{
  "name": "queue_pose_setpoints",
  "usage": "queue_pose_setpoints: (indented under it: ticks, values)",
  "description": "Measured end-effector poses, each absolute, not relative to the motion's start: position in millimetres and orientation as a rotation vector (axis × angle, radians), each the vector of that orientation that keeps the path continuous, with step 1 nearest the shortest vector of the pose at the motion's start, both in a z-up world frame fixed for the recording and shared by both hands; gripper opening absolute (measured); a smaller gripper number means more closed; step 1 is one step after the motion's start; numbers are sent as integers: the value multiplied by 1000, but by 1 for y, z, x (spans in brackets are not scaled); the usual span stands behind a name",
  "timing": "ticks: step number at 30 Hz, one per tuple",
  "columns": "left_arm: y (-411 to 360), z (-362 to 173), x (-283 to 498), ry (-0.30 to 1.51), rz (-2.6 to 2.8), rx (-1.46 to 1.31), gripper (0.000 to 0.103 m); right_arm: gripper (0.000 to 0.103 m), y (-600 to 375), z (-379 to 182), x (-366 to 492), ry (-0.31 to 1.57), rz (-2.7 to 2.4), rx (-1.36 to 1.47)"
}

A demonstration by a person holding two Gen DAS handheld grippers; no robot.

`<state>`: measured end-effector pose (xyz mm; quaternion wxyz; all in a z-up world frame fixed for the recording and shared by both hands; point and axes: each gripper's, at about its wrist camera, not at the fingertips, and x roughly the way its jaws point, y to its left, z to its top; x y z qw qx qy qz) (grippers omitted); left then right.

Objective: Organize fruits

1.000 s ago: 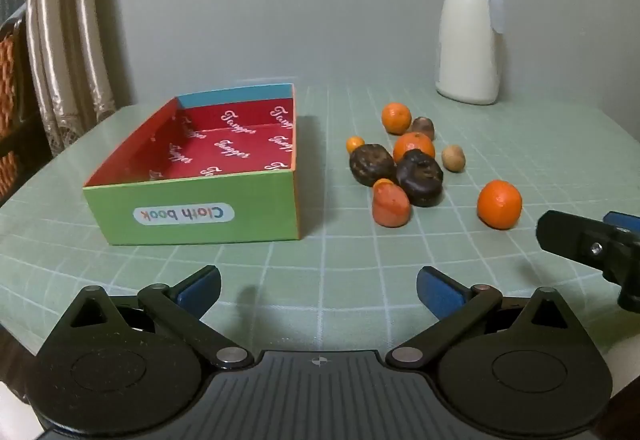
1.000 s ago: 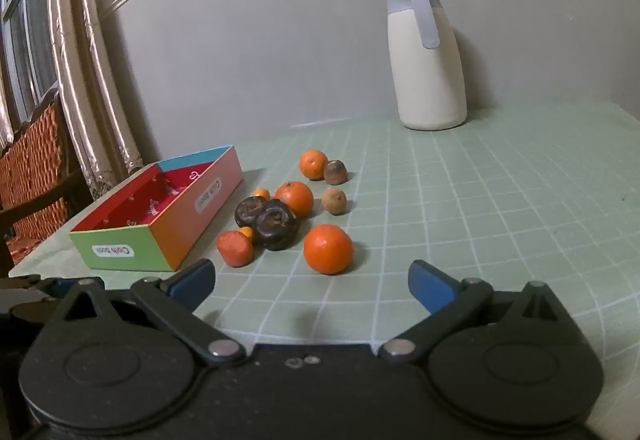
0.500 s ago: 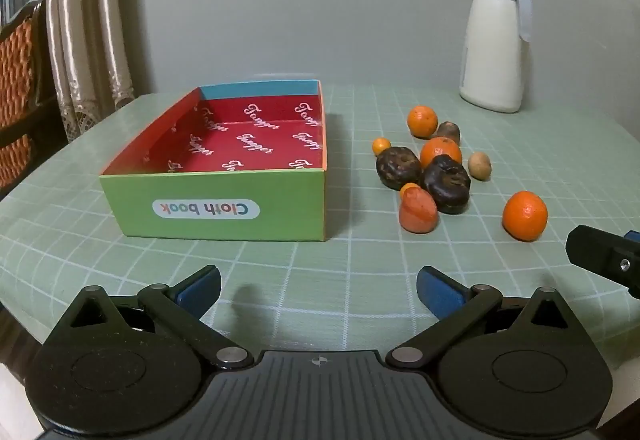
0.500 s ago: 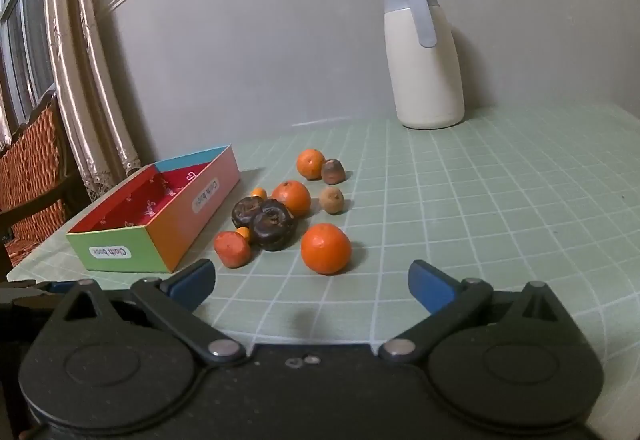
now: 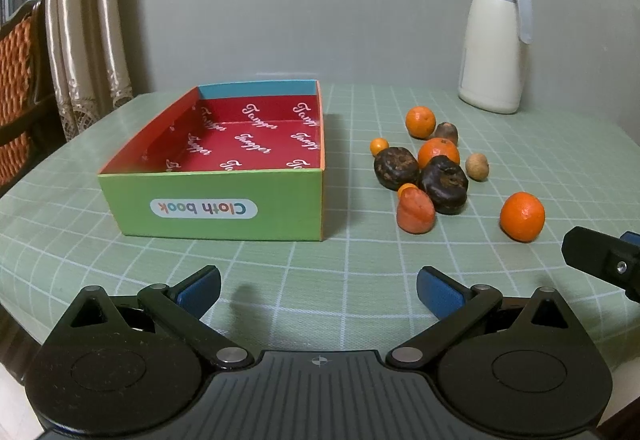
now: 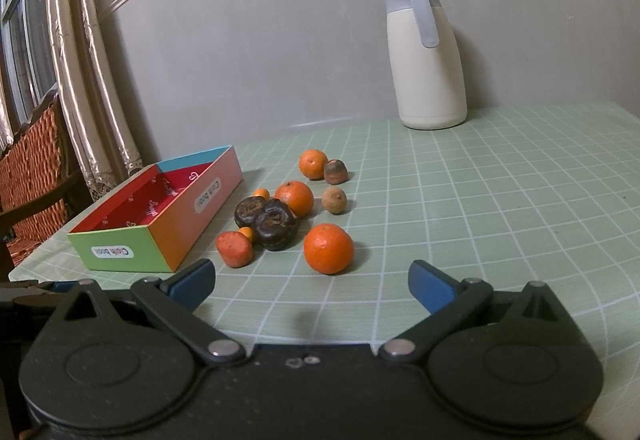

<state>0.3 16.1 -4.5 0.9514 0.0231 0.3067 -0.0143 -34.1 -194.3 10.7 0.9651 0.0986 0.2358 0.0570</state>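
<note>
My left gripper (image 5: 318,290) hangs low over the near edge of the green checked tablecloth (image 5: 360,264), its blue-padded jaws spread wide with nothing between them. Straight ahead of it sits the open cardboard box (image 5: 216,200), green on the near wall with a "Cloth book" label upside down, red and printed inside, with no fruit in it. To the right of the box, apart from it, lies the cluster of fruit: a reddish-orange piece (image 5: 415,210) nearest me, touching a dark wrinkled fruit (image 5: 444,184), with a second dark one (image 5: 396,168) just beside it on the left. Behind them I see an orange (image 5: 439,152), a tiny orange one (image 5: 378,146), another orange (image 5: 420,121) with a brownish fruit (image 5: 446,132) against it, and a small tan fruit (image 5: 477,167) off to the right. One orange (image 5: 522,216) sits alone, nearer to me and to the right. My right gripper (image 6: 312,284) is also spread wide and holds nothing; that lone orange (image 6: 329,248) lies just ahead of it, roughly centred between the jaws but beyond their tips. In the left view, one black tip of the right gripper pokes in at the right edge. A cream jug (image 6: 426,56) with a grey lid stands at the back by the wall.
</note>
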Motion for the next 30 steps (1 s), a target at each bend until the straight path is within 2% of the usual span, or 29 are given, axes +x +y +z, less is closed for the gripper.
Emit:
queue_pose_setpoints:
  ticks: [30]
  values:
    - [16,-4,0,625,-33,19,103,103,-192,11,-34,474,130,197]
